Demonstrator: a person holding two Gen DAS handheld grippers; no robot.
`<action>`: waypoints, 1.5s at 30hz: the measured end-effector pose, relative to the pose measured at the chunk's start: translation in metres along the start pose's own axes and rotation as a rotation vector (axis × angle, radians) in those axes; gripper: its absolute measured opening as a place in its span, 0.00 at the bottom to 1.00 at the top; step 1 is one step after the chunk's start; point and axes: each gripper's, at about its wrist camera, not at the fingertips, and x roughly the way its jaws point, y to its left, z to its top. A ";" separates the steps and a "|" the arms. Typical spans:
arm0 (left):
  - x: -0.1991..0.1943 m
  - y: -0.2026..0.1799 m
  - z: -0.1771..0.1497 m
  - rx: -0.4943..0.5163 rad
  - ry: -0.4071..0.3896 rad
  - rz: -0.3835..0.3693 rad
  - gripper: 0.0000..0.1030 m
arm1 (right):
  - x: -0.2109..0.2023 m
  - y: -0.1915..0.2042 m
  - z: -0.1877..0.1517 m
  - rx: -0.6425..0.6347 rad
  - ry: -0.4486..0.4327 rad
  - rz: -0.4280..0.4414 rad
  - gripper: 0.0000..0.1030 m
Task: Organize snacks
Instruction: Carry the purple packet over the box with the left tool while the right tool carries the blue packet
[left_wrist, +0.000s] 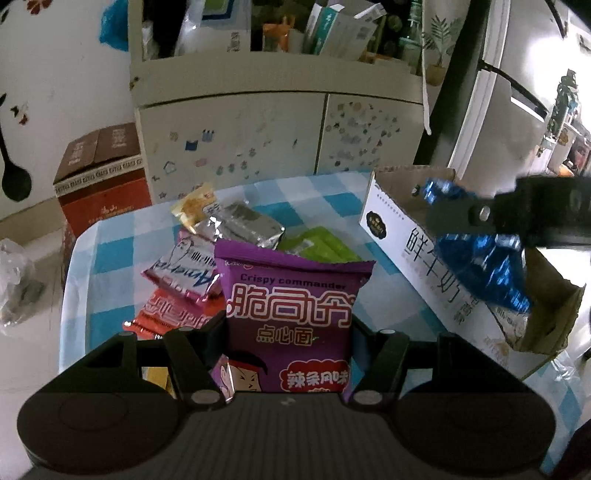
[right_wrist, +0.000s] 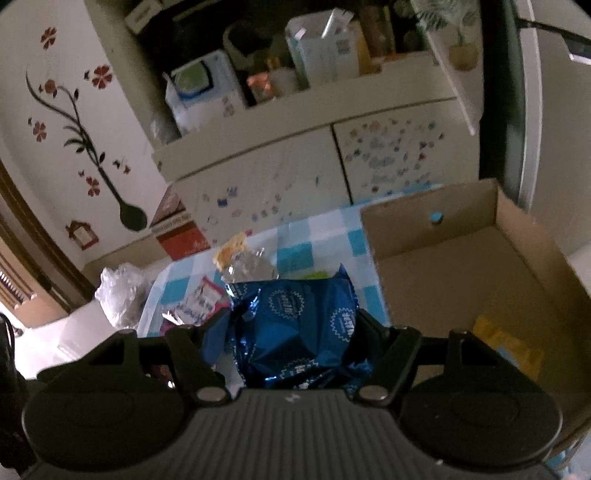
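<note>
The left gripper was clenched on a purple snack packet, which stood upright between its fingers above the checked tablecloth. Just beyond it lay a heap of loose snacks: red-and-white packets, a silver pouch and a green one. The right gripper grasped a crumpled blue foil packet, held beside the near edge of the open cardboard box, whose floor was mostly bare. Farther back stood a stickered cabinet.
</note>
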 end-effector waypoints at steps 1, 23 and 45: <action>0.001 -0.001 0.001 0.000 -0.004 -0.005 0.68 | -0.002 -0.003 0.003 0.006 -0.010 -0.002 0.70; 0.004 -0.028 0.015 -0.092 -0.021 -0.055 0.68 | -0.058 -0.063 0.040 0.147 -0.198 -0.057 0.70; 0.023 -0.145 0.068 -0.079 -0.073 -0.227 0.68 | -0.087 -0.123 0.049 0.314 -0.283 -0.137 0.70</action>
